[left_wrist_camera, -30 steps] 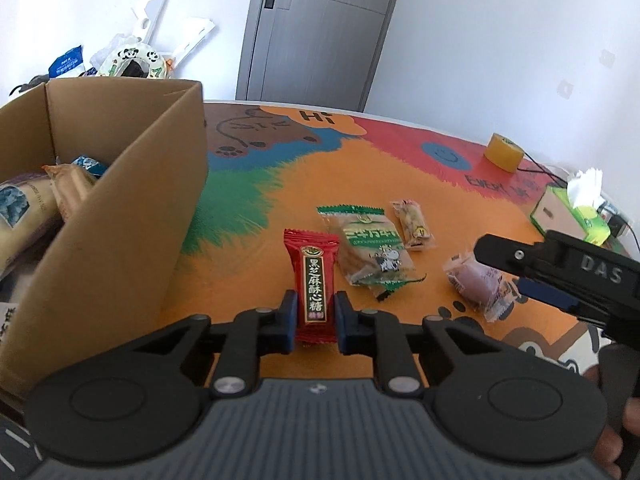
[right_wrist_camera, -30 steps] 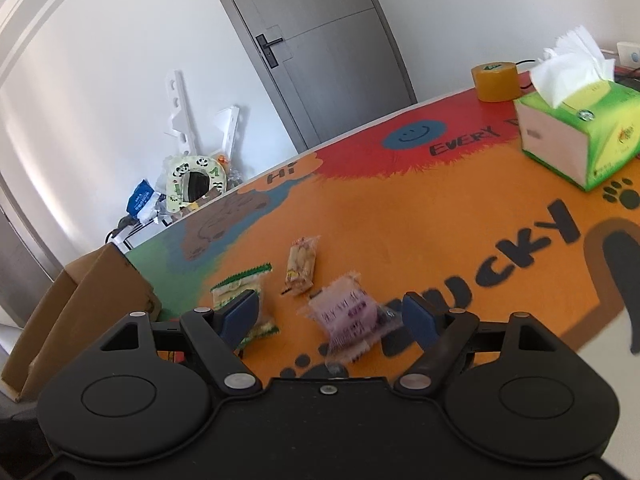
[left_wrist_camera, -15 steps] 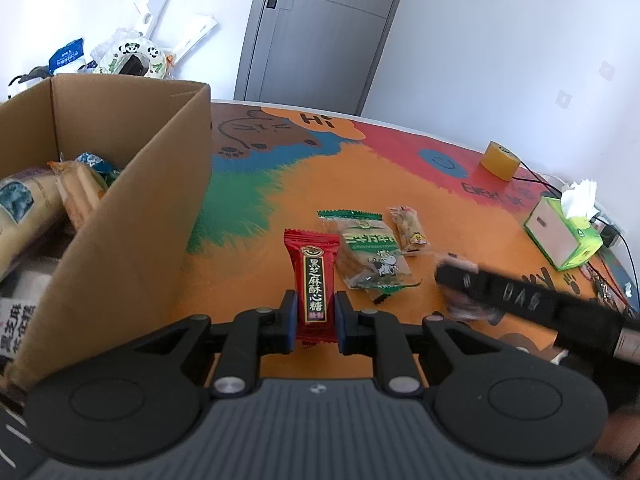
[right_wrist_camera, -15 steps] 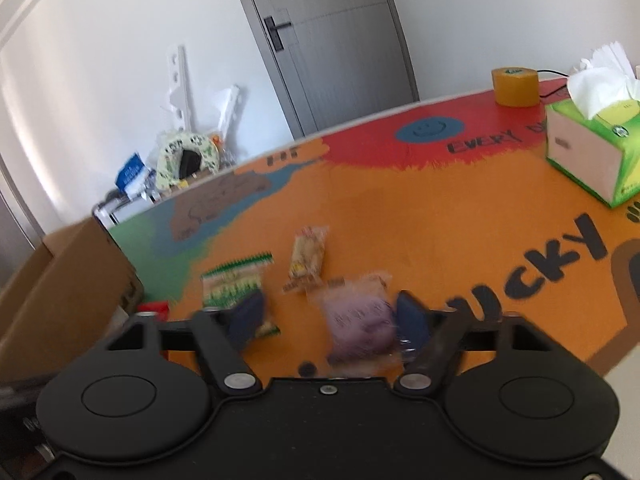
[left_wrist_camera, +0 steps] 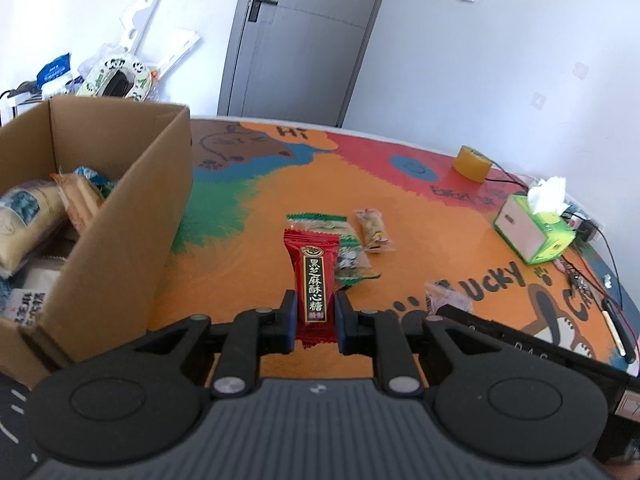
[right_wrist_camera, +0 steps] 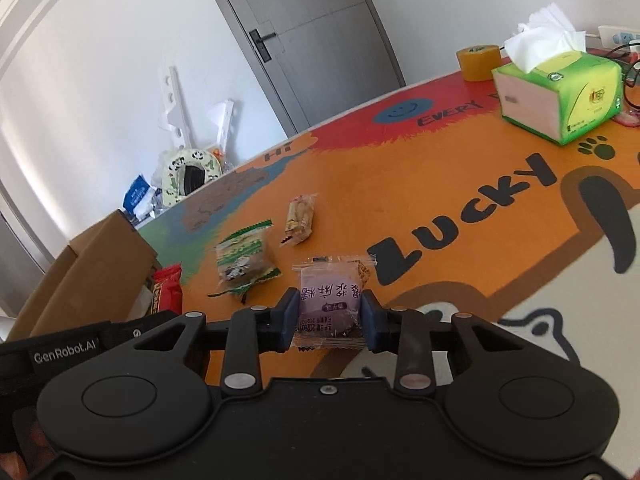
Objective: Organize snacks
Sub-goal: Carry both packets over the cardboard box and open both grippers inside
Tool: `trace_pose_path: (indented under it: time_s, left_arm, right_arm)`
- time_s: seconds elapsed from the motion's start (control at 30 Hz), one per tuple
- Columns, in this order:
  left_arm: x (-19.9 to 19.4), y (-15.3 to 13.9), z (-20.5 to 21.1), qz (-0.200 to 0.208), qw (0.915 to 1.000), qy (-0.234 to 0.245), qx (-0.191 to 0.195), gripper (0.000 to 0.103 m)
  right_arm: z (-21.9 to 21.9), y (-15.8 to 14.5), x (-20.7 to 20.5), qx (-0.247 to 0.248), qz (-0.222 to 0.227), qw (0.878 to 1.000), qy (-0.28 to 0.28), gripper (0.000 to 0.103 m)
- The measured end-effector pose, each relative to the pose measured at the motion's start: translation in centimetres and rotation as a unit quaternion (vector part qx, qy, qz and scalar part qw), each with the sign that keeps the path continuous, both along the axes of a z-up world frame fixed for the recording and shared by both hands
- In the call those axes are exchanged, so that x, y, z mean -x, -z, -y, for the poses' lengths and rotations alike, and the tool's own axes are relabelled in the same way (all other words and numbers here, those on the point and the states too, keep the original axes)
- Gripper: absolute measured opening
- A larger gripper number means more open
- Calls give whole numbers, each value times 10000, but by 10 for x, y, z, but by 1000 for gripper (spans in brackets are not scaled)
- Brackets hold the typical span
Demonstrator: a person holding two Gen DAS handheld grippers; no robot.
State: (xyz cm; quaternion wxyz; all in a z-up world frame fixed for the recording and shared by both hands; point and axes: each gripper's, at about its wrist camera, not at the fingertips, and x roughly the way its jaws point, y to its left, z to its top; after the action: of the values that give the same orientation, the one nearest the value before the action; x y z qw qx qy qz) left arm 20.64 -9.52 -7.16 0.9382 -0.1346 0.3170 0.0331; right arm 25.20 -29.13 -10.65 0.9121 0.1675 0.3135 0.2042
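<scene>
Progress: several snacks already lie in the cardboard box [left_wrist_camera: 120, 200] | left gripper [left_wrist_camera: 316, 320] pinches red candy [left_wrist_camera: 314, 276] | right gripper [right_wrist_camera: 330, 318], jaws just closing, clamps purple snack [right_wrist_camera: 330, 300] | left on mat [right_wrist_camera: 400, 200]: green packet [right_wrist_camera: 242, 258], small bar [right_wrist_camera: 300, 220].

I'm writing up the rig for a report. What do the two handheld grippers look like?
Both are black plastic. The left gripper and right gripper each have two linkage arms with silver pivot pins, round bosses on a wide body, and dark blue pads on the fingers. One's side reads "GenRobot.AI" in white; the left body is ribbed grey.
</scene>
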Motion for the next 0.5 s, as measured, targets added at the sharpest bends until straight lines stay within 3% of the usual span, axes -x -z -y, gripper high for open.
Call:
trace_pose_path:
  time_s: [0.5]
  left_arm:
    - [37, -36, -11, 496, 9987, -66, -27, 18]
  right_arm:
    - [-10, -42, 30, -319, 483, 9982, -179, 33]
